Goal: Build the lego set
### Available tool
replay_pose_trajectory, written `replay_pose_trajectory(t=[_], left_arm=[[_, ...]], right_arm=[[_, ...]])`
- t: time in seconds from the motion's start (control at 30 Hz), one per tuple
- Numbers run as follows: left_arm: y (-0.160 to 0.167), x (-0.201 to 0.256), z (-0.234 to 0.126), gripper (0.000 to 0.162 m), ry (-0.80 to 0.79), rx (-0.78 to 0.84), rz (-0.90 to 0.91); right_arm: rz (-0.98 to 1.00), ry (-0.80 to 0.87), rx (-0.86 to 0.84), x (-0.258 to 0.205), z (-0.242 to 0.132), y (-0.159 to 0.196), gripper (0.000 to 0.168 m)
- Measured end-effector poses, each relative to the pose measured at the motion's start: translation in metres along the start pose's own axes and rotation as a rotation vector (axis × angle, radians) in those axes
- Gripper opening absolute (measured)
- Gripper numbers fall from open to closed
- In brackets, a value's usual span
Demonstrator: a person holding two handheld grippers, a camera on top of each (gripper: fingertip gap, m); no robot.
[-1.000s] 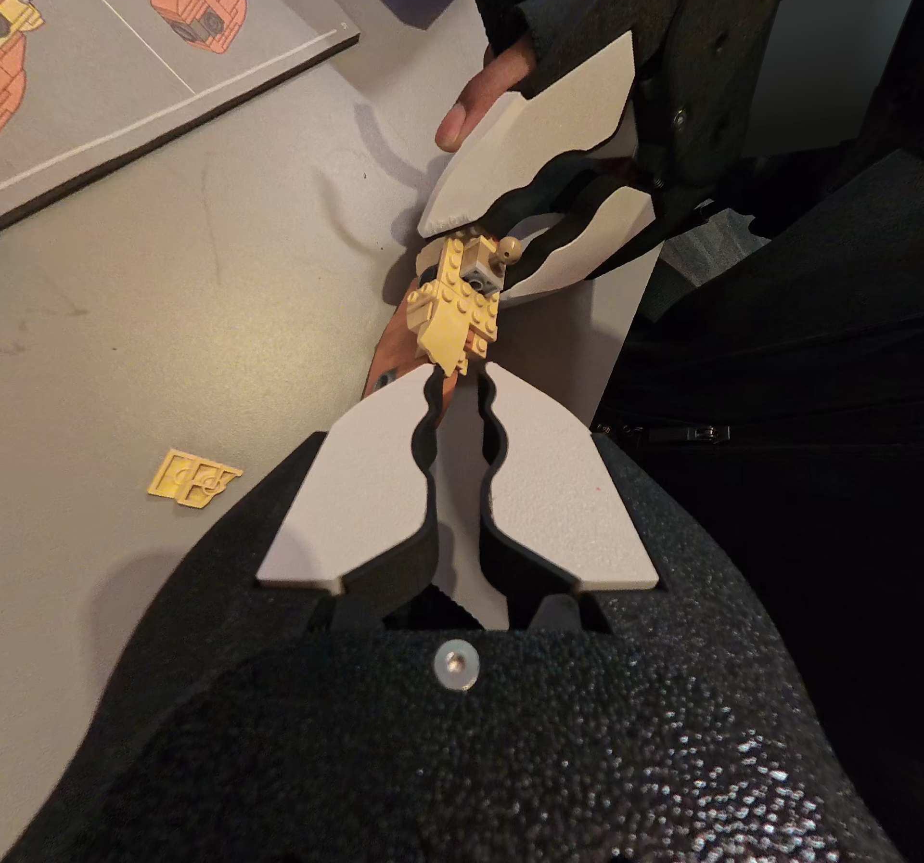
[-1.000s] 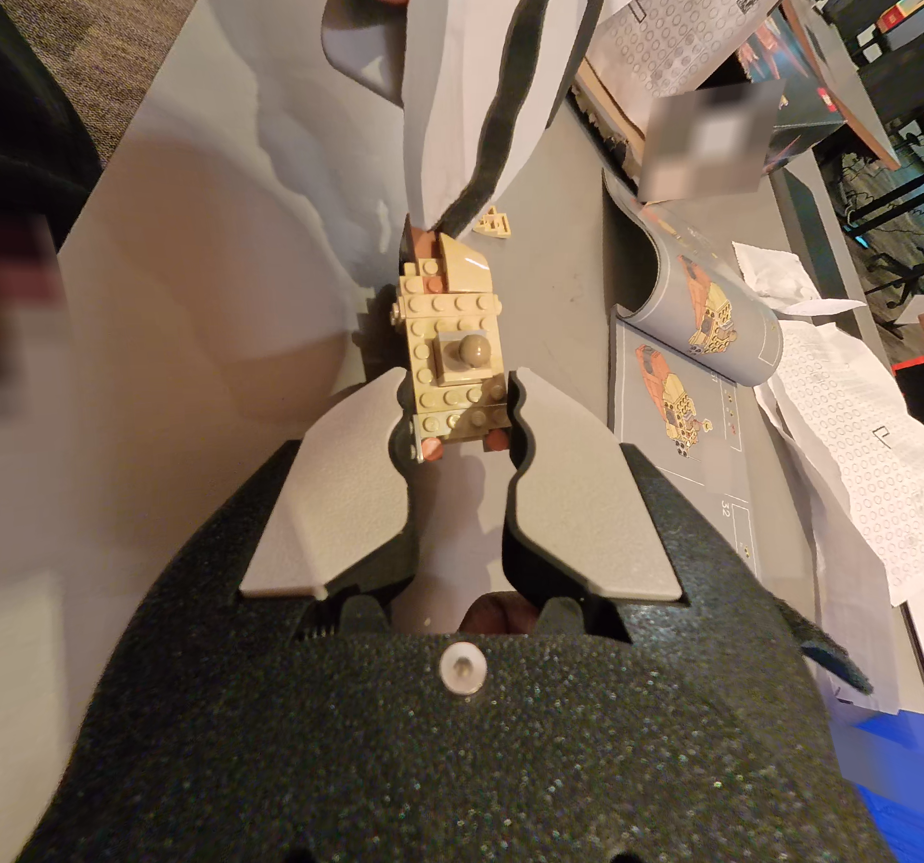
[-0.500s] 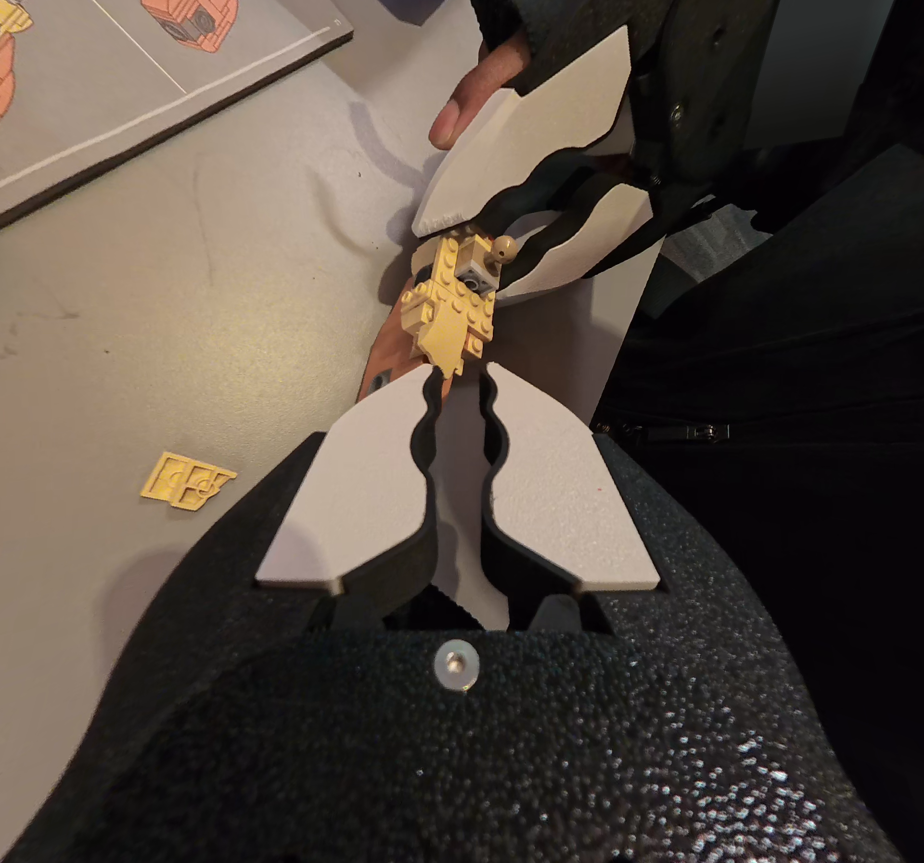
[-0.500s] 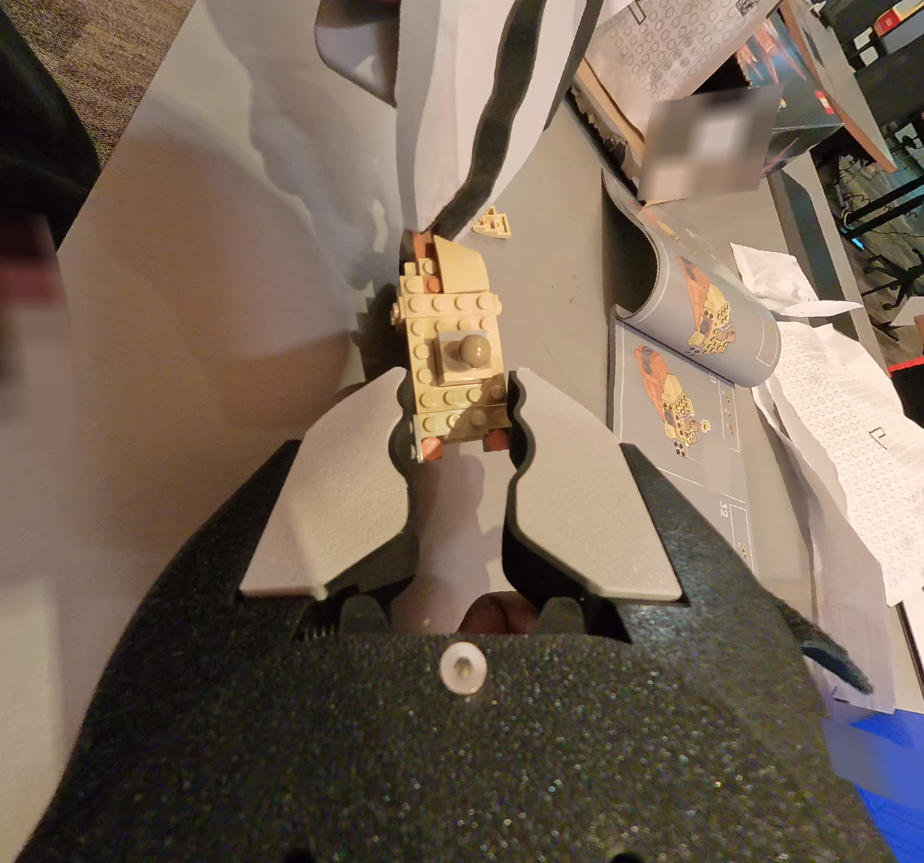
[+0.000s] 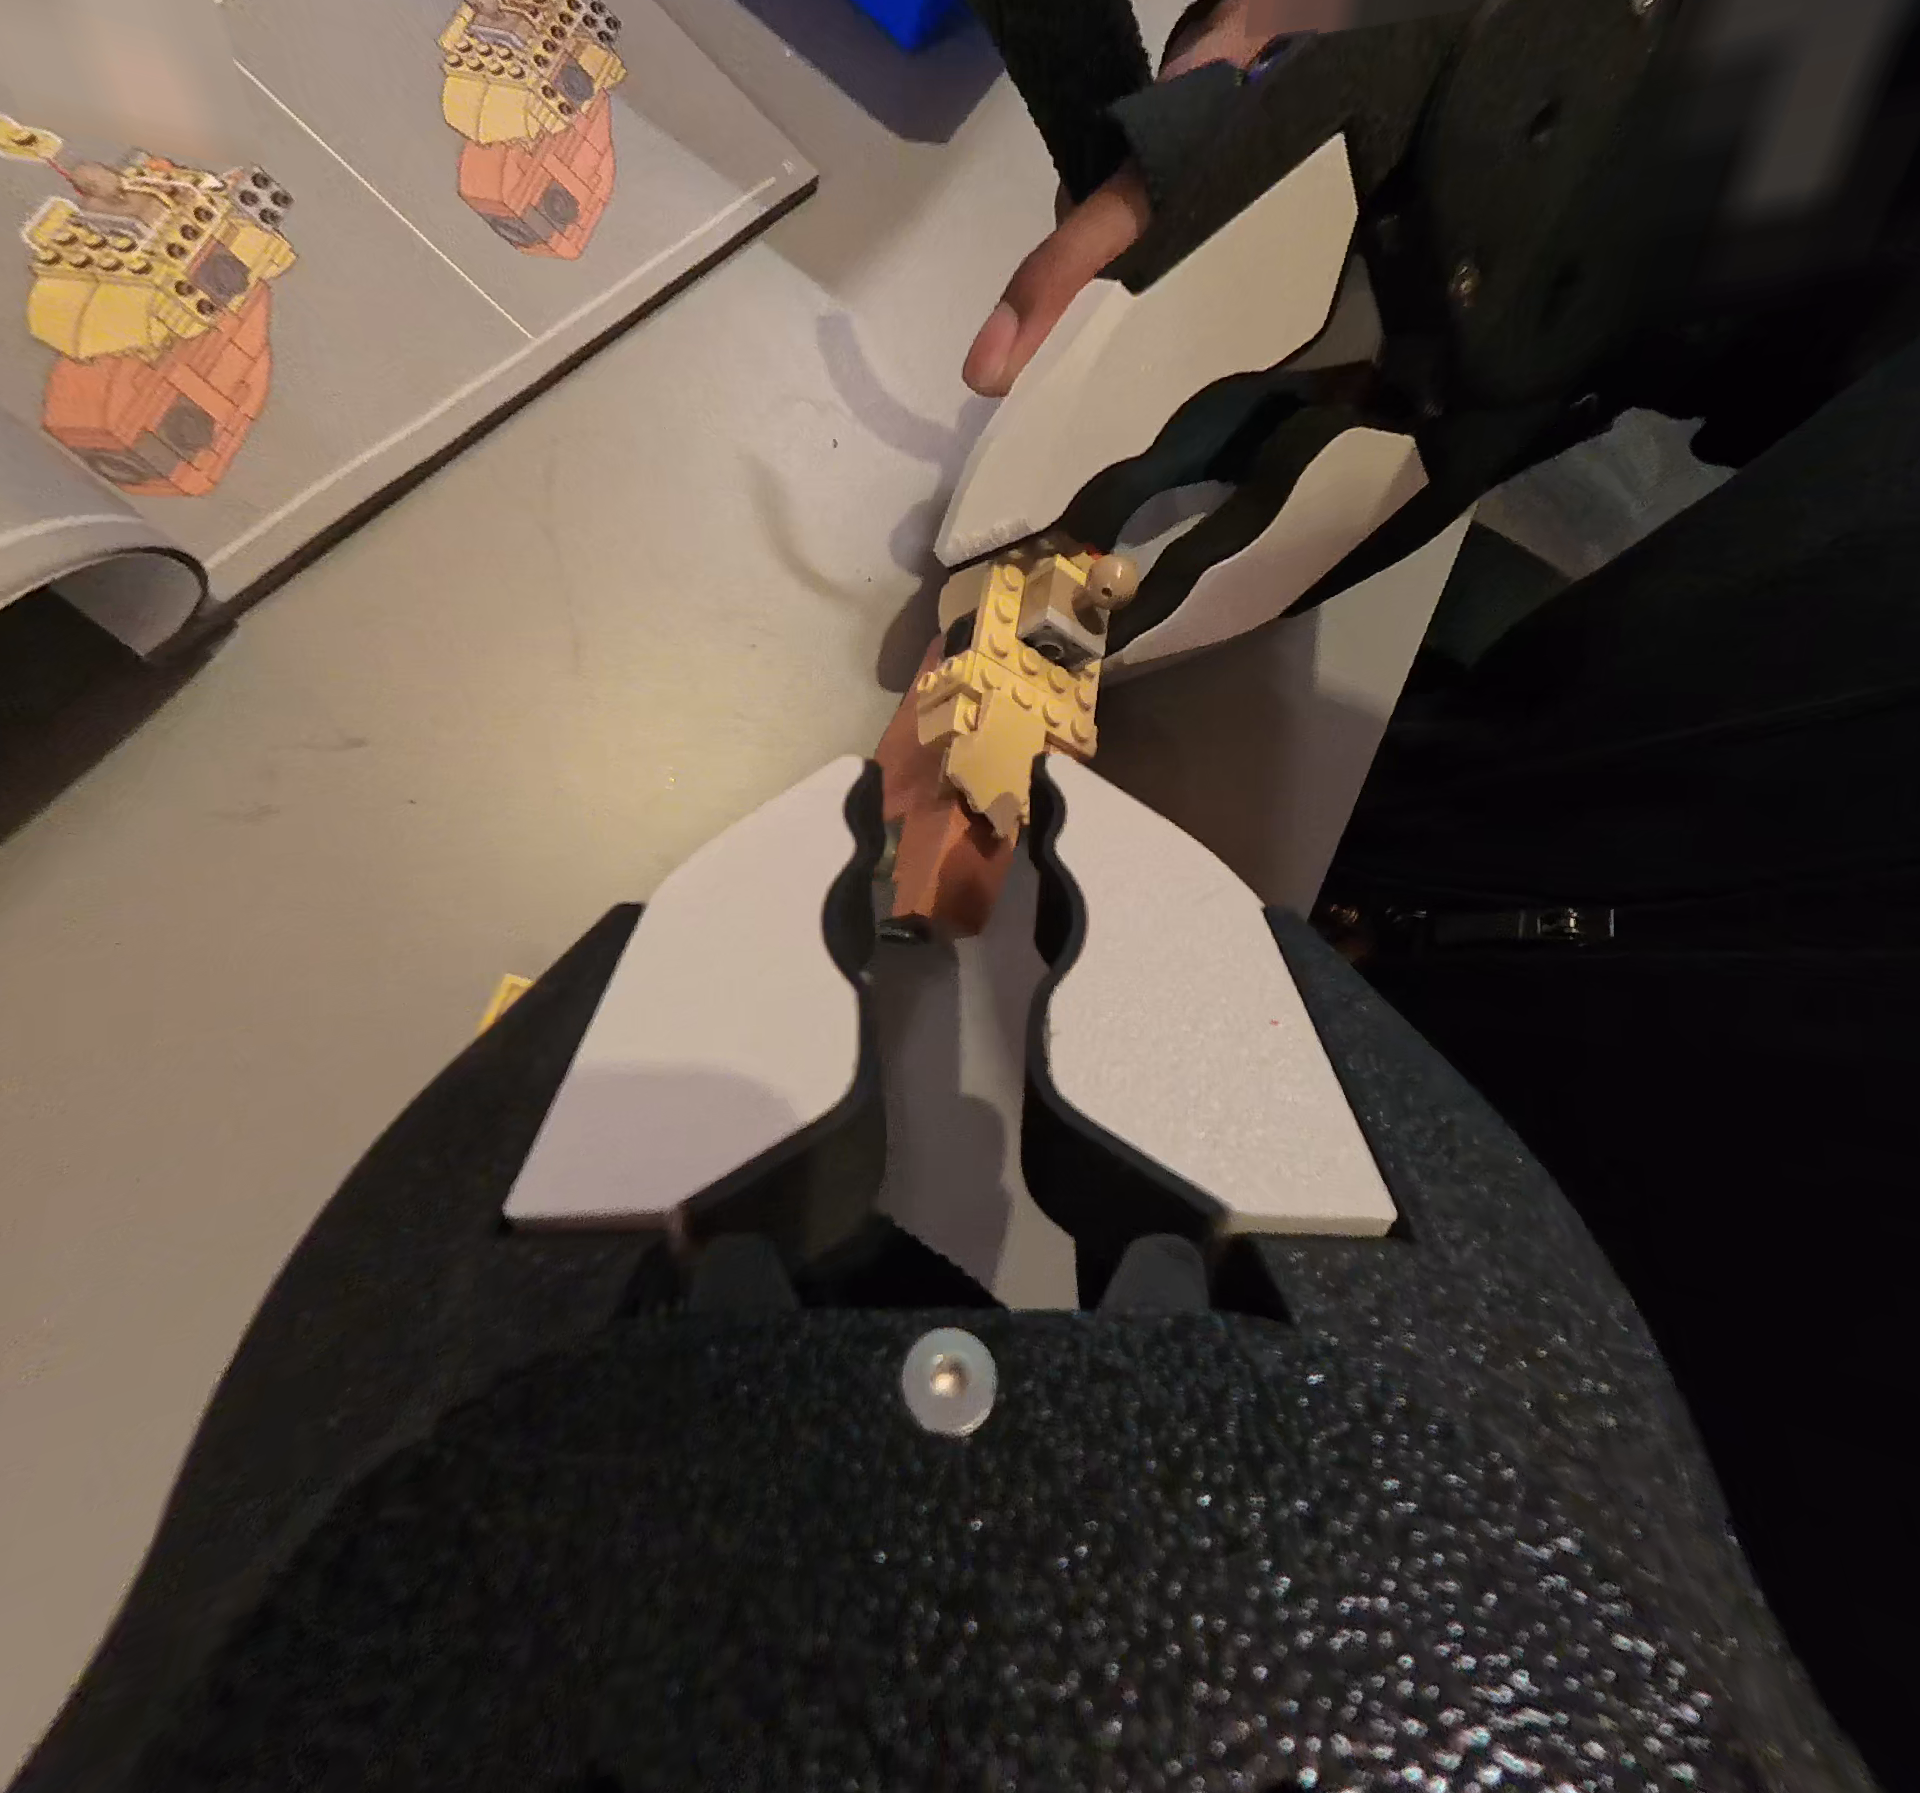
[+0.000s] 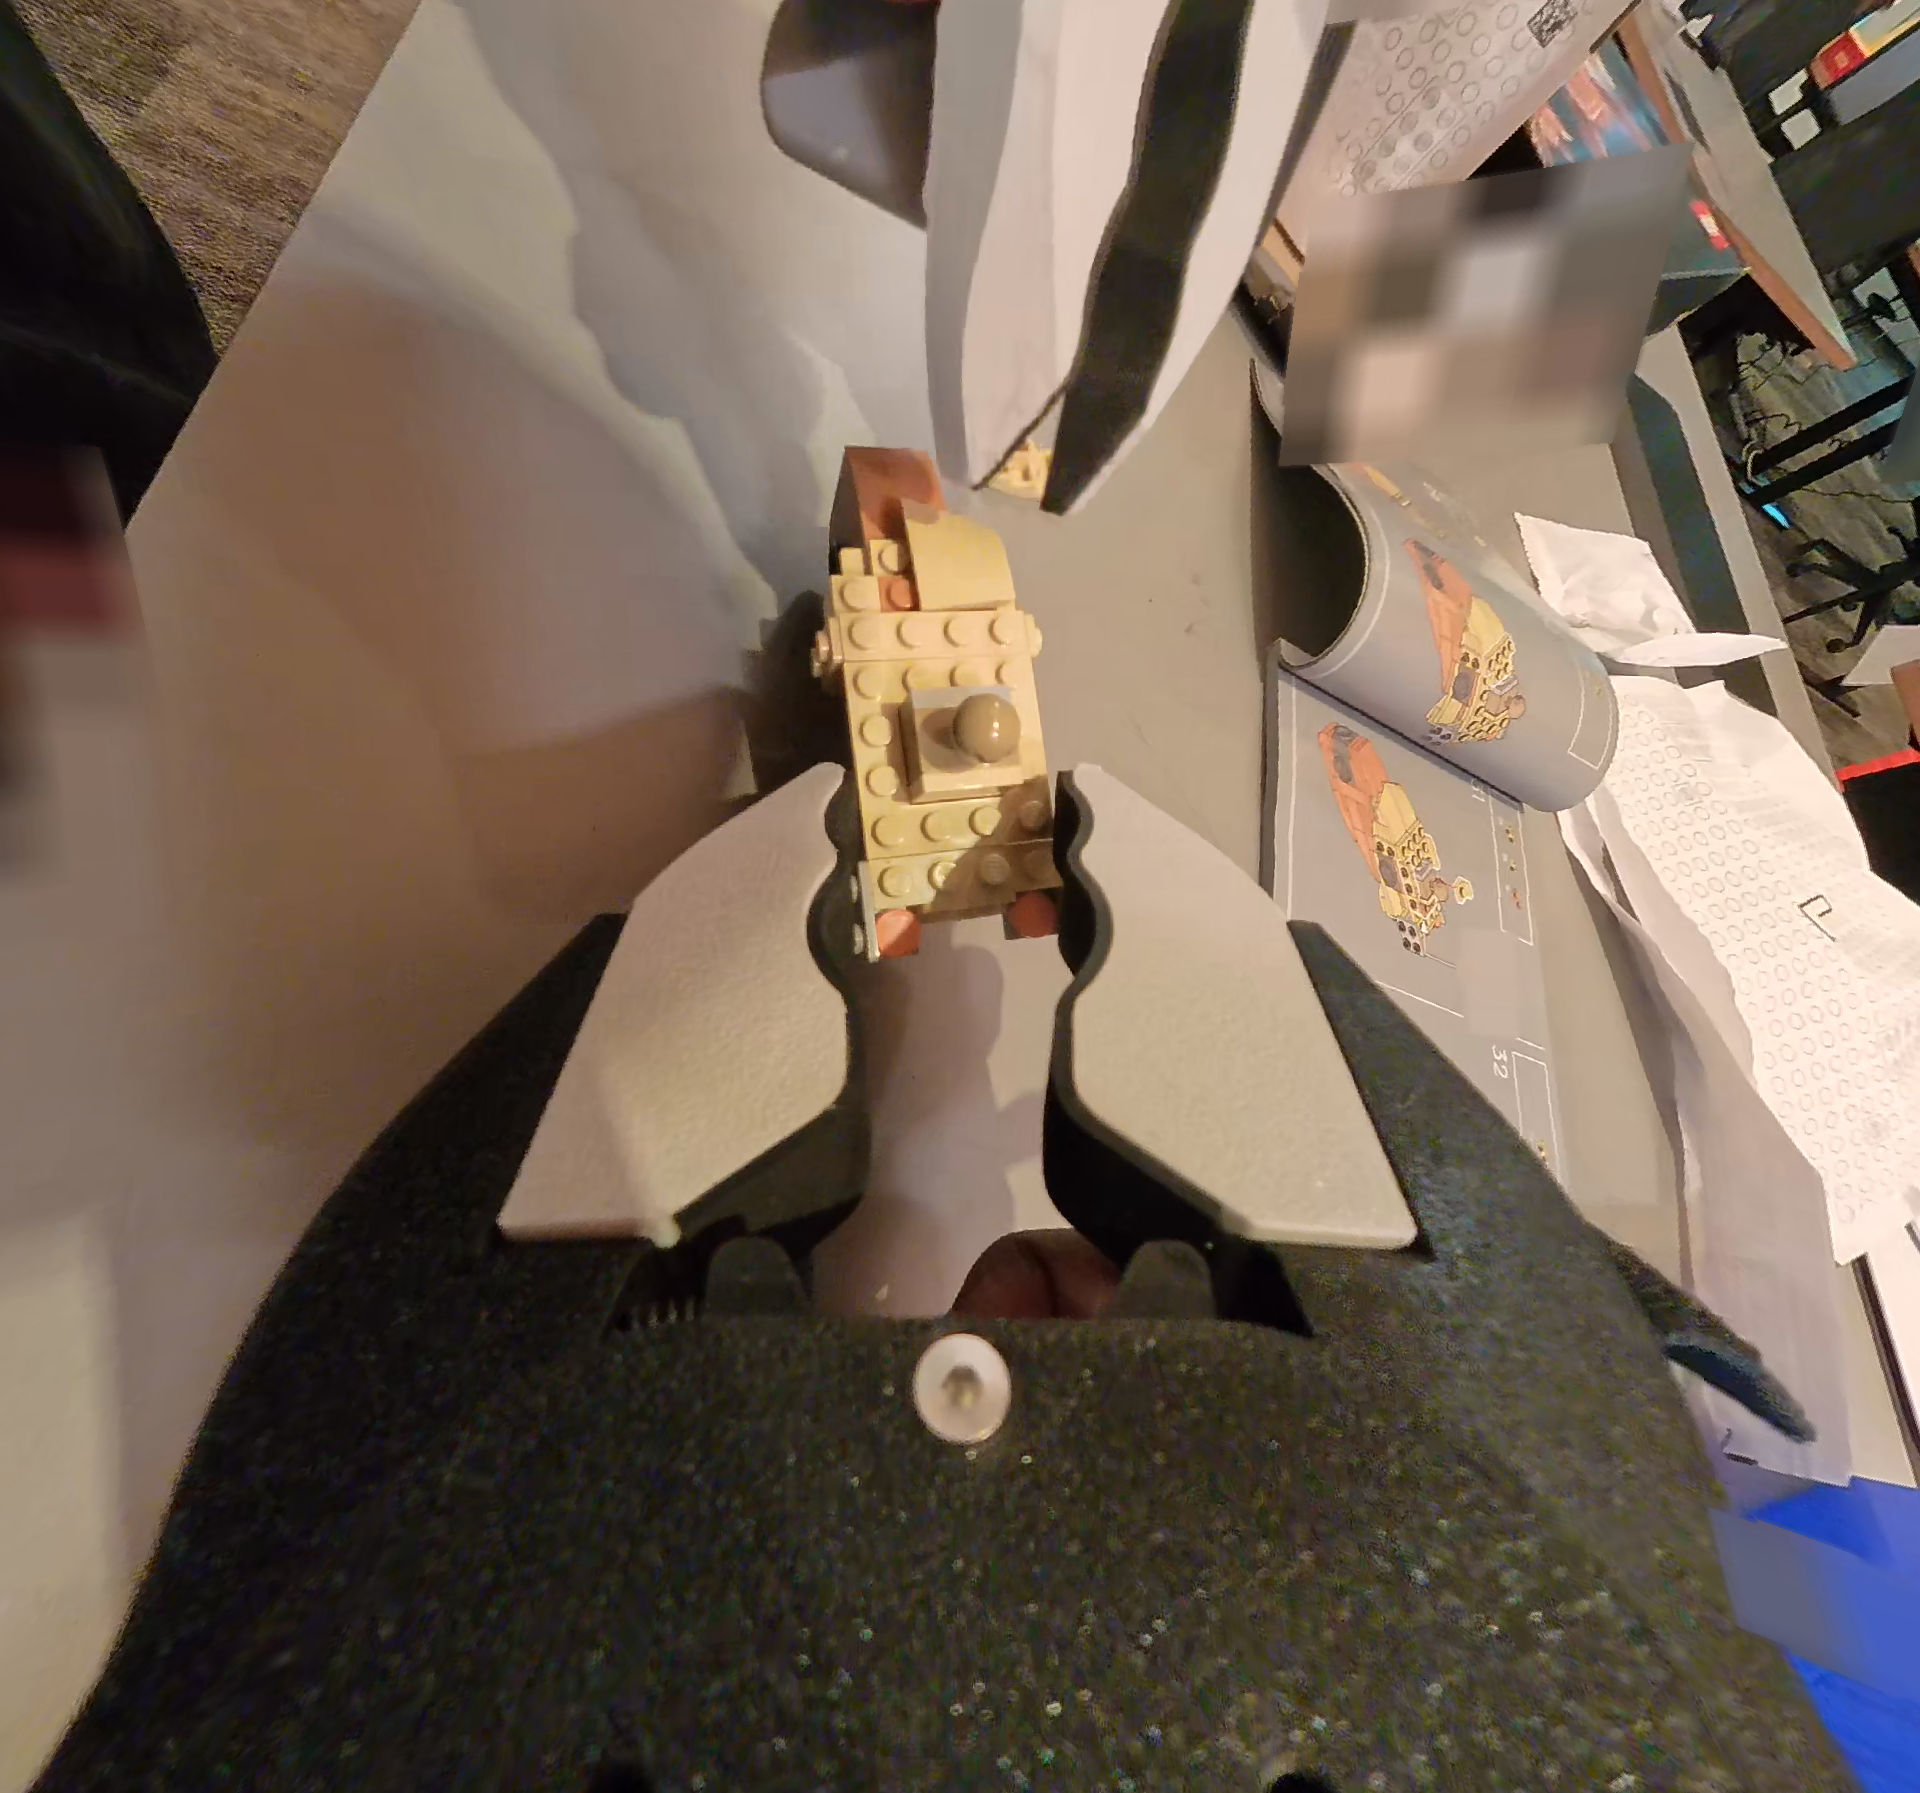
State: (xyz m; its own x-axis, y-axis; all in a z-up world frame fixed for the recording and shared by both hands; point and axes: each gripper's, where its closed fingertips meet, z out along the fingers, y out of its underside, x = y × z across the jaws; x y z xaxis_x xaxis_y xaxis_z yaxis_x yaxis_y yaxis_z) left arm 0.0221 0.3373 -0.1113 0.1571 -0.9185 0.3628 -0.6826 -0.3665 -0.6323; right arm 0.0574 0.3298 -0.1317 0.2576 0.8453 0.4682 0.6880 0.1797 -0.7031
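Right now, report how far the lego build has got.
Done: the lego model has a brown body, tan studded plates and a ball-topped piece on top. In hand: the right gripper clamps one end; the left gripper flanks the brown end, grip unclear. Left: a loose tan piece lies unused on the table, and the open booklet suggests more steps.

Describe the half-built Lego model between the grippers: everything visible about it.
The tan and reddish-brown plastic Lego model is a small studded build: tan plates on top, a grey block carrying a round tan knob, a curved tan slope, and a brown body beneath. It lies near the grey table's edge. The right gripper clamps one end; the left gripper's jaws flank the other.
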Motion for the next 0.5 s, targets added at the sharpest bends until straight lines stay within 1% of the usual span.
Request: replay_pose_trajectory(t=[0.07, 0.13, 0.2, 0.4, 0.5], left_arm=[[-0.001, -0.001, 0.003, 0.031, 0.024, -0.015, 0.005], [-0.001, 0.000, 0.006, 0.033, 0.083, -0.029, -0.016], [-0.002, 0.002, 0.009, 0.033, 0.140, -0.036, -0.046], [0.002, 0.002, 0.019, 0.033, 0.244, -0.081, -0.105], [0.003, 0.005, 0.022, 0.029, 0.311, -0.087, -0.150]], right_arm=[[-0.004, 0.002, 0.001, 0.000, 0.000, 0.000, 0.035], [-0.011, 0.005, 0.001, 0.000, 0.000, 0.000, 0.035], [-0.015, 0.008, 0.002, 0.000, 0.000, 0.000, 0.035], [-0.023, 0.013, 0.009, 0.000, -0.001, -0.001, 0.035], [-0.030, 0.015, 0.011, 0.001, 0.000, -0.001, 0.035]])
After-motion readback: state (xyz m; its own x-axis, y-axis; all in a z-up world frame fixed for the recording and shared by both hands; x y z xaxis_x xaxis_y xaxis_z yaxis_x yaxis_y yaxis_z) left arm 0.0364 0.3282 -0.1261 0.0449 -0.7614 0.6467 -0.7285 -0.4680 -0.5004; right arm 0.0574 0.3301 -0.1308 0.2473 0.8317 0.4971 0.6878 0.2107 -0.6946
